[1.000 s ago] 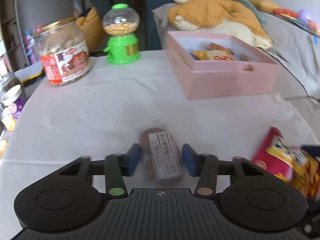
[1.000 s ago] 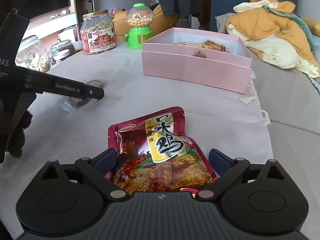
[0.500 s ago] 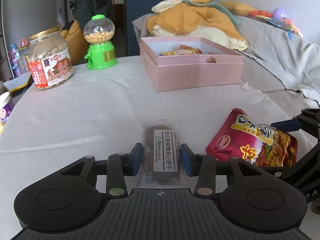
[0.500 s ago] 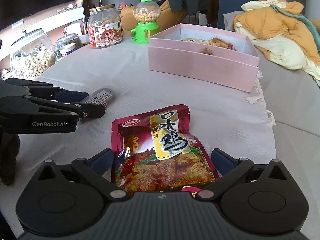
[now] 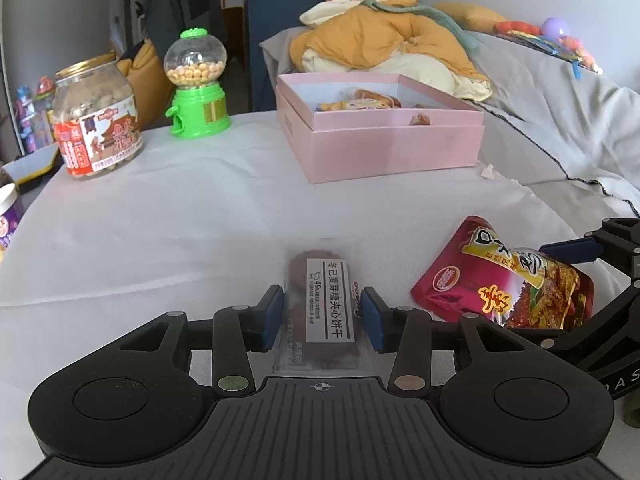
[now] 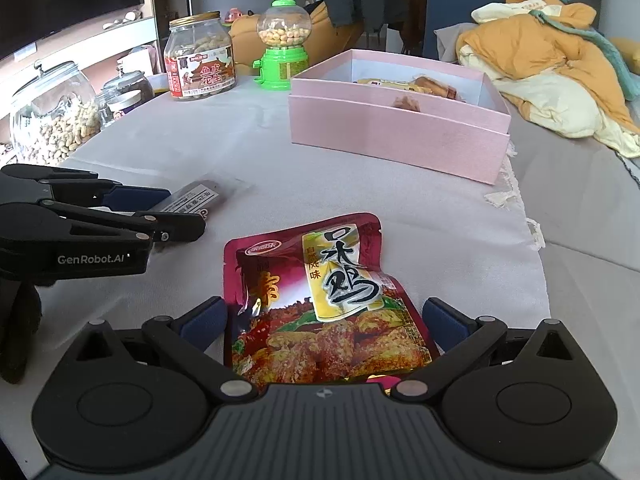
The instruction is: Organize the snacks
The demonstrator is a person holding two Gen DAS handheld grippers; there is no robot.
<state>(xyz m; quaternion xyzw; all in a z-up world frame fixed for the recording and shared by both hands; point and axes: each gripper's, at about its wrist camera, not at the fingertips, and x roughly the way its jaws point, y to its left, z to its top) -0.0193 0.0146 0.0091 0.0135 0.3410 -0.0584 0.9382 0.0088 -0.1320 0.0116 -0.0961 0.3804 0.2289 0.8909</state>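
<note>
A clear-wrapped brown biscuit pack with a white label lies on the white tablecloth, and my left gripper is shut on it, blue pads against both long sides. In the right wrist view the same pack sticks out past the left gripper. A red chicken snack pouch lies flat between the wide-open fingers of my right gripper, whose pads stand clear of its edges. In the left wrist view the pouch is at the right with a right gripper finger beside it.
An open pink box holding several wrapped snacks stands farther back on the table. A peanut jar and a green candy dispenser stand at the back left. More jars line the left edge. Bedding lies behind.
My left gripper shifted over the table and closed in on the biscuit pack, which now sits straight between its pads. The right gripper opened a little wider around the pouch and stayed put.
</note>
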